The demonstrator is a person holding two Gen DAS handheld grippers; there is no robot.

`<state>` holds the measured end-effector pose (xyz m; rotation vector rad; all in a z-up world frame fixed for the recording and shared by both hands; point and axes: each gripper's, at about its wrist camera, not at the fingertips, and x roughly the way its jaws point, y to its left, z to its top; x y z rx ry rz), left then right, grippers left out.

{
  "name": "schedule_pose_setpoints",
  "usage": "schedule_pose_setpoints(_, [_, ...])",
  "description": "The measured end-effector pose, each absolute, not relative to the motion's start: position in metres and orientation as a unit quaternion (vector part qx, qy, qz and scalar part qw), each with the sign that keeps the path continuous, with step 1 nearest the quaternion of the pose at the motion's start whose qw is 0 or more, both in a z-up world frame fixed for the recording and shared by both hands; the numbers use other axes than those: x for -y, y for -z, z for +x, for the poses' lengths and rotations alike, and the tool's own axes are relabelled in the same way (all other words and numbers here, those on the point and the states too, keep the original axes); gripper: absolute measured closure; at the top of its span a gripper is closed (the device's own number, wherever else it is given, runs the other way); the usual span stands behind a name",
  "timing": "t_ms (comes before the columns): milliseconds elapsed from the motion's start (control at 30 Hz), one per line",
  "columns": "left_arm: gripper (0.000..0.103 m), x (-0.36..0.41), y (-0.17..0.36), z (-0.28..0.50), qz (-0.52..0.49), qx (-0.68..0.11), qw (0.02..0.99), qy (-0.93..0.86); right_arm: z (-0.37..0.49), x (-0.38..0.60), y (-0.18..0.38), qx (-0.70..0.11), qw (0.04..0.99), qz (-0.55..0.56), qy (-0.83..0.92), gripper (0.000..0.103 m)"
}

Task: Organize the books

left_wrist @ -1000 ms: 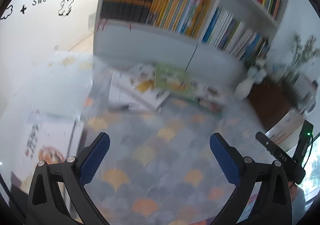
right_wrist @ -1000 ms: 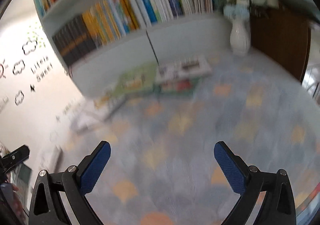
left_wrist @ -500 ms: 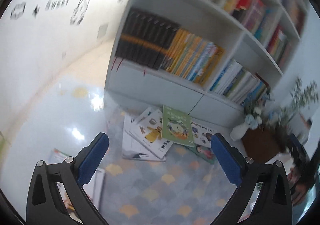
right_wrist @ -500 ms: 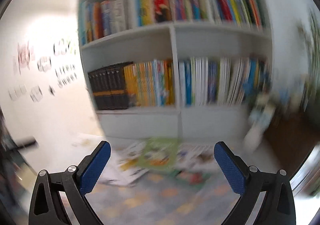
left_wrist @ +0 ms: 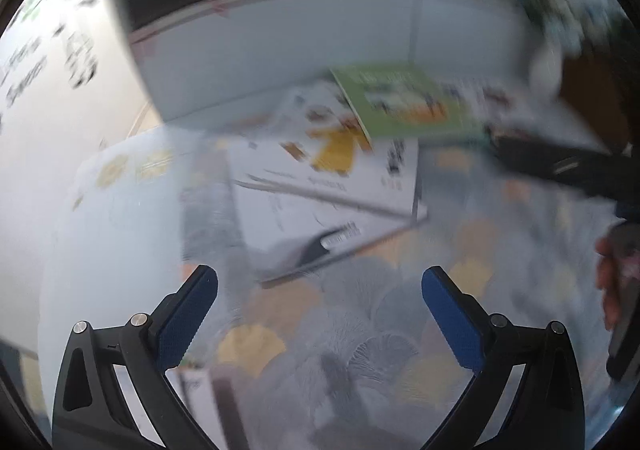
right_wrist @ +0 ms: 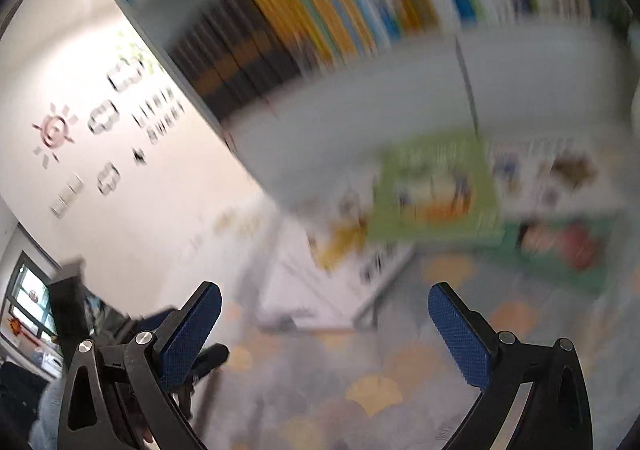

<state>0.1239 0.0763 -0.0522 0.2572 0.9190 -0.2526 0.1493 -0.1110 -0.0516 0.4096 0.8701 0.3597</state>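
- Several books lie loose on the rug at the foot of the bookcase, overlapping each other. Nothing picked up yet.
- Left gripper is spread wide with nothing between its blue pads, hovering over the rug just short of the white book, which is the nearest one.
- Right gripper is spread wide too, also holding nothing, aimed at the same pile from further right.
- Green book sits on top, further back, partly over a white picture book; in the right view a darker green one pokes out underneath on the right.
- Handling guess: these look like thin, wide picture books, so light but floppy. Grab one by a corner and it'll probably sag or fan open.
- Covers look glossy, so I'd expect them to be slippery. Pads should bite well in from the edge, not just on the lip.
- Best hold, I reckon, is the spine side, where the pages stay together. The white book's near edge sticks out over the rug, so that's the easy way in.
- They lie flat, so an edge probably needs lifting or sliding off the pile first.
- Both views are blurry; can't read titles or count the pile exactly.
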Motion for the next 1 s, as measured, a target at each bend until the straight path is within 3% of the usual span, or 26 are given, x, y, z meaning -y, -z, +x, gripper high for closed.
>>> schedule_pose_setpoints(200, [0.001, -0.099, 0.085, 0.152, 0.039, -0.461, 0.879, 0.116, 0.162, 0.093, 0.124, -0.471, 0.851, 0.177, -0.153, 0.000])
schedule_pose_setpoints(367, [0.003, -0.130, 0.105, 0.166, -0.059, -0.467, 0.877, 0.096, 0.172, 0.097, 0.131, -0.441, 0.865, 0.185, -0.151, 0.000])
schedule_pose_setpoints(500, [0.003, -0.159, 0.105, 0.170, -0.152, -0.441, 0.881, 0.075, 0.178, 0.075, 0.131, -0.425, 0.887, 0.078, -0.164, 0.000])
schedule_pose_setpoints(733, [0.001, -0.152, 0.118, 0.189, -0.143, -0.427, 0.891, 0.054, 0.184, 0.034, 0.136, -0.443, 0.884, -0.043, -0.140, 0.000])
schedule_pose_setpoints(1000, [0.002, -0.138, 0.117, 0.188, -0.173, -0.440, 0.877, 0.091, 0.182, 0.009, 0.135, -0.432, 0.874, -0.053, -0.219, 0.000])
